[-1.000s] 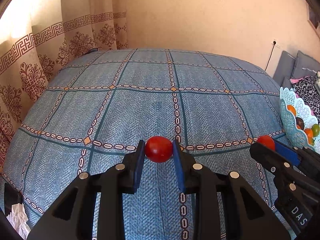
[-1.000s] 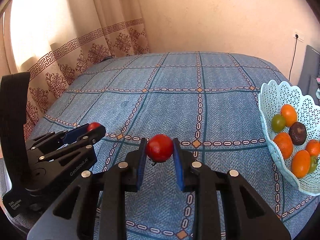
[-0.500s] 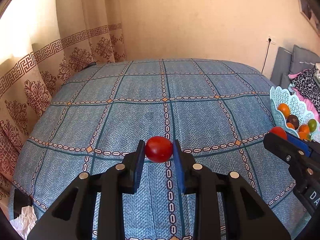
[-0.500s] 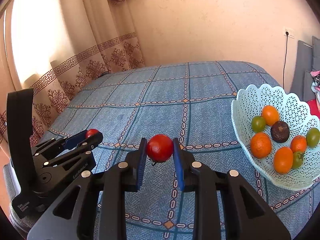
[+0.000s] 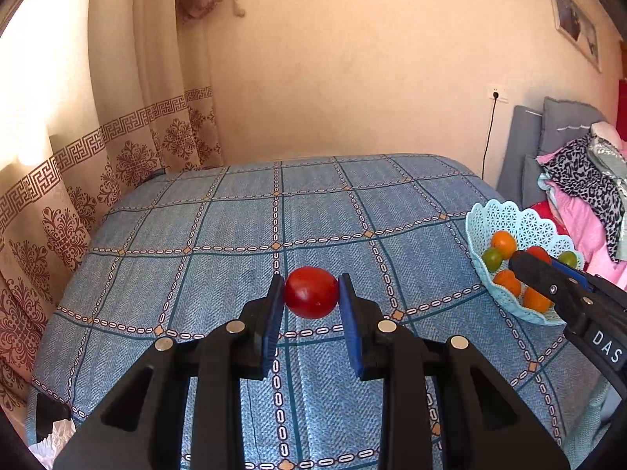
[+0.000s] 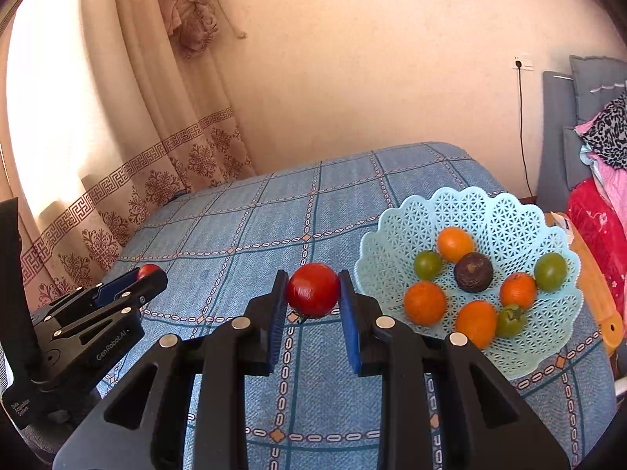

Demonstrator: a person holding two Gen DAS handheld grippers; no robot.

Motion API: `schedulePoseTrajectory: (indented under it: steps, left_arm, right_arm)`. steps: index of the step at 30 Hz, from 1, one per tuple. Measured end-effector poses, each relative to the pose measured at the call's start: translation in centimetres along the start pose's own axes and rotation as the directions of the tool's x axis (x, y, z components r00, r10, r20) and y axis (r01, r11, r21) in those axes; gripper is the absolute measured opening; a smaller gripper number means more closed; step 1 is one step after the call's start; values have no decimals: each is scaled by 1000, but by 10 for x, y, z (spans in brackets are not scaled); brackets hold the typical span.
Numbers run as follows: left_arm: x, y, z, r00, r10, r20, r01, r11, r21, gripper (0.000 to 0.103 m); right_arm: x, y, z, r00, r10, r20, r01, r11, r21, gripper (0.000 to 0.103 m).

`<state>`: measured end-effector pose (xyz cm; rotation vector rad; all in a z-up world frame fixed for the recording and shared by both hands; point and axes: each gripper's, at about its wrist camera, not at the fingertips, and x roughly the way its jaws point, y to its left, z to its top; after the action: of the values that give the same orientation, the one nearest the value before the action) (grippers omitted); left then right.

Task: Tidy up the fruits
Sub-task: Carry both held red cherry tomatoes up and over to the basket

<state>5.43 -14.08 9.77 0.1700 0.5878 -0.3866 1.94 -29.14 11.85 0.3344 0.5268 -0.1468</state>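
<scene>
Left gripper (image 5: 311, 293): blue pads clamped on a red tomato (image 5: 310, 292), one pad on each side, the fruit held clear above the blue checked bedspread (image 5: 219, 235).

Right gripper (image 6: 312, 293): pads likewise closed on a second red tomato (image 6: 312, 289), also lifted off the bedspread, just left of the basket rim in the right wrist view.

Pale blue lattice basket (image 6: 392, 235) sits on the bedspread near its right edge. It holds four oranges, among them one at the back (image 6: 454, 243), three green fruits, and a dark brown round fruit (image 6: 473, 272) at the centre.

In the left wrist view the right gripper's tips overlap the basket. A patterned curtain (image 5: 129, 149) hangs at left.
</scene>
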Motion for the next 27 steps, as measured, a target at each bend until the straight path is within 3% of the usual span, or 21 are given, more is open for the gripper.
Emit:
schedulePoseTrajectory:
  steps: [16, 27]
  left_arm:
    - [-9, -75, 42, 985, -161, 59, 158, 986, 55, 28]
    - [11, -131, 65, 968, -244, 53, 240, 968, 78, 28]
  right_arm:
    - [-46, -91, 29, 980, -158, 118, 144, 982, 121, 26]
    - [-15, -129, 34, 974, -215, 65, 206, 970, 130, 26]
